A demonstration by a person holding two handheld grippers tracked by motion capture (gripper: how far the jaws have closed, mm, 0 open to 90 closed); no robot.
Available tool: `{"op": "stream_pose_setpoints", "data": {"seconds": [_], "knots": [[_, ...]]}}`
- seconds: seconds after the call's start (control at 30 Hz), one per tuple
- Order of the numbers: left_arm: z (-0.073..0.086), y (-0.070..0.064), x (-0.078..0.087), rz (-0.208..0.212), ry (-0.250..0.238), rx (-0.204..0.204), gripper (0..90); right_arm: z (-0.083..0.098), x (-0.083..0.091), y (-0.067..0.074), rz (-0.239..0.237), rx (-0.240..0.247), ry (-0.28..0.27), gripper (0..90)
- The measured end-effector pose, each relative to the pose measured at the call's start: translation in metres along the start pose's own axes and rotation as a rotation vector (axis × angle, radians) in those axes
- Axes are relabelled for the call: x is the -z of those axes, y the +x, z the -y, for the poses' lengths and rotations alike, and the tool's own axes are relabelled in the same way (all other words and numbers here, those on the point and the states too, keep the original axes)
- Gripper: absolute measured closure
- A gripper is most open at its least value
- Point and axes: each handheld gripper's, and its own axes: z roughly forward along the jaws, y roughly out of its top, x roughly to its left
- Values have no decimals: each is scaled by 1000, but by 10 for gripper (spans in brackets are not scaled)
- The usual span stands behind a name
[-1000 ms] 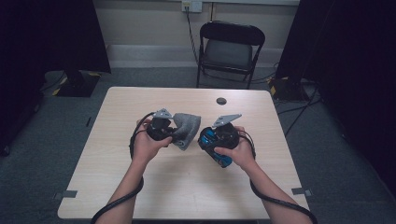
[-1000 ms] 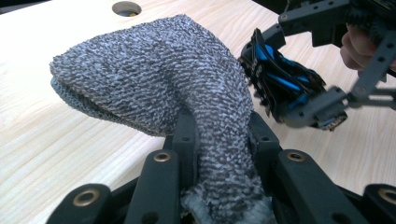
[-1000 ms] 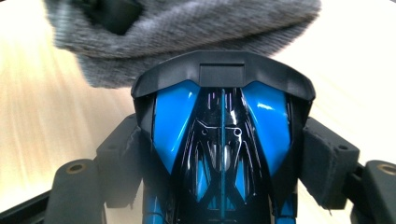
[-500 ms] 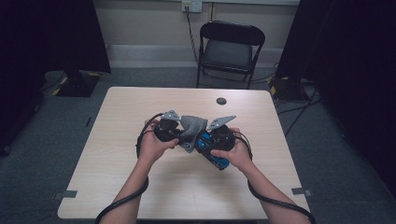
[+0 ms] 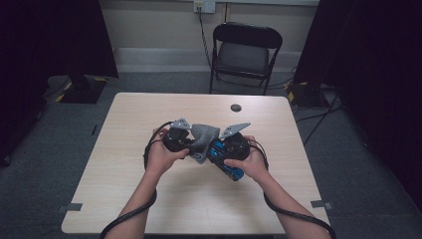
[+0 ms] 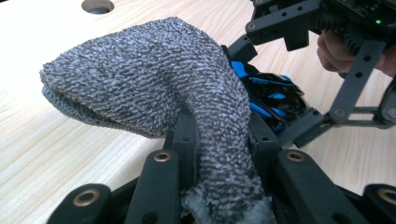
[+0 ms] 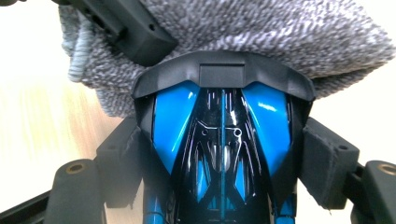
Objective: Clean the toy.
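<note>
Over the middle of the desk (image 5: pixel 149 199) the two hands meet, each with its tool, and the grey sock (image 5: pixel 203 141) hangs between them. The left gripper (image 5: pixel 191 144) has its jaws pinched tight on the sock's narrow end — in the left gripper view the knitted fabric (image 6: pixel 154 88) rises straight out from between the closed jaws, bends over and opens toward the far edge of the desk, its mouth hanging just above the wood.

The right gripper (image 5: pixel 215 149) holds a blue and black toy car (image 5: pixel 230 167), its jaws standing wide and pressed against the car's two sides. In the right gripper view the car (image 7: pixel 222 144) runs lengthwise between the padded jaws, nose pointing away from the hand, and its black front end sits right at the sock (image 7: pixel 261 32), the fabric draped across just beyond it; whether the nose is already inside the opening cannot be told.

From the left gripper view the car (image 6: pixel 268 95) shows just behind the sock, touching or nearly touching it, with the right gripper's black linkage beside it.

A small dark round hole (image 5: pixel 236 107) lies near the desk's far edge, well apart from the hands.
</note>
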Motion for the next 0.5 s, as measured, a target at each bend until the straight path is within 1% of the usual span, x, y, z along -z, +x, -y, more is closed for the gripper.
{"op": "stream_pose_setpoints", "data": {"seconds": [0.23, 0.43, 0.5], "knots": [[3, -1, 1, 8, 5, 5, 706, 1, 0, -2, 9, -3, 1, 258], [6, -3, 3, 13, 4, 4, 706, 2, 1, -6, 21, -23, -3, 259], [7, -5, 4, 21, 11, -8, 706, 3, 3, -10, 30, -37, -9, 259]]}}
